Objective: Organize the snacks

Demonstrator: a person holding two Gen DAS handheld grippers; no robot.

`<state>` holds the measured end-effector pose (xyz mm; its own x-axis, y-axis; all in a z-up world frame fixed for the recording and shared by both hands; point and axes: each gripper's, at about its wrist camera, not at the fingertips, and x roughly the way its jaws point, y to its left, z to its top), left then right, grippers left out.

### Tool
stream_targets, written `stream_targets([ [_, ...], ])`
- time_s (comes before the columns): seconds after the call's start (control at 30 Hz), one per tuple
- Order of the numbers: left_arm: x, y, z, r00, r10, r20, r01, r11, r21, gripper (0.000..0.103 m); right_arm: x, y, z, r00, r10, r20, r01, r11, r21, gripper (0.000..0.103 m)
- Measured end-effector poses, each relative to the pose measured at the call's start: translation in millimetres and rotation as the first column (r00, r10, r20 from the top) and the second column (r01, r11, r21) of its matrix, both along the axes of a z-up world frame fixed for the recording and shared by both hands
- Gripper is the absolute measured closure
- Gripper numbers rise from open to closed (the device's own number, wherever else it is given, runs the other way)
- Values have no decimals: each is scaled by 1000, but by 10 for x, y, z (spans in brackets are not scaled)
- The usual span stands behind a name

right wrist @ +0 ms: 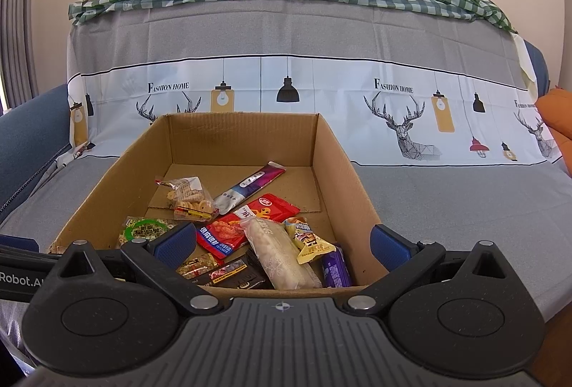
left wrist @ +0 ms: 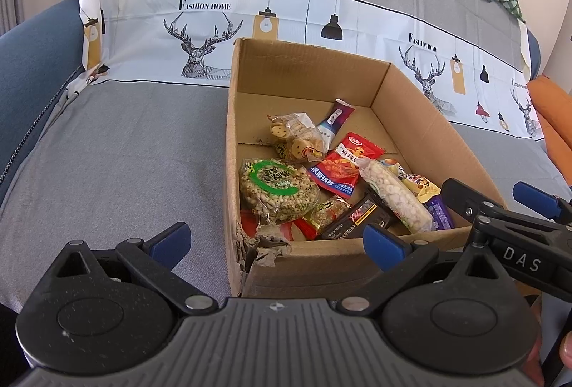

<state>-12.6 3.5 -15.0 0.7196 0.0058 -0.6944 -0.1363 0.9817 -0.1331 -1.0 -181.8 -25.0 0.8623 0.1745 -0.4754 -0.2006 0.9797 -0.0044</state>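
Snacks lie piled in the near half of an open cardboard box [right wrist: 332, 151] that sits on the grey-covered sofa seat [left wrist: 118, 151], directly ahead of both tools I'm holding. My right hand-held gripper [right wrist: 282, 242] hovers at the box's near wall with its blue-padded fingers spread wide, one pad over the left part of the pile, the other at the right wall; nothing is between them. My left hand-held gripper [left wrist: 275, 242] is also spread and empty, held just before the box's near-left corner, where the corrugated card is torn and ragged. In the left wrist view the right tool reaches in from the right, over the near rim.

Inside the box I see a round puffed-grain cake [left wrist: 279, 188] in clear wrap with a green ring label, against the left wall. Beside it lies a glossy red packet [left wrist: 343, 165], and across that a long, pale, knobbly bar in clear film [right wrist: 282, 253]. Behind them sit a crinkly clear bag of smiley-face biscuits [right wrist: 187, 199] and a slim purple-and-white sachet [right wrist: 252, 187]. Near the front are a flat black packet [right wrist: 232, 274], a small yellow packet [right wrist: 312, 242] and a purple wrapper [right wrist: 336, 267]. The far half shows bare brown floor.
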Motion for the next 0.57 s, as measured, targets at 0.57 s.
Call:
stream_targets([
  [0.57, 59, 8, 20, 997, -51, 52, 50, 999, 15, 1, 89, -103, 52, 1000, 16, 26, -16, 999, 36, 1],
])
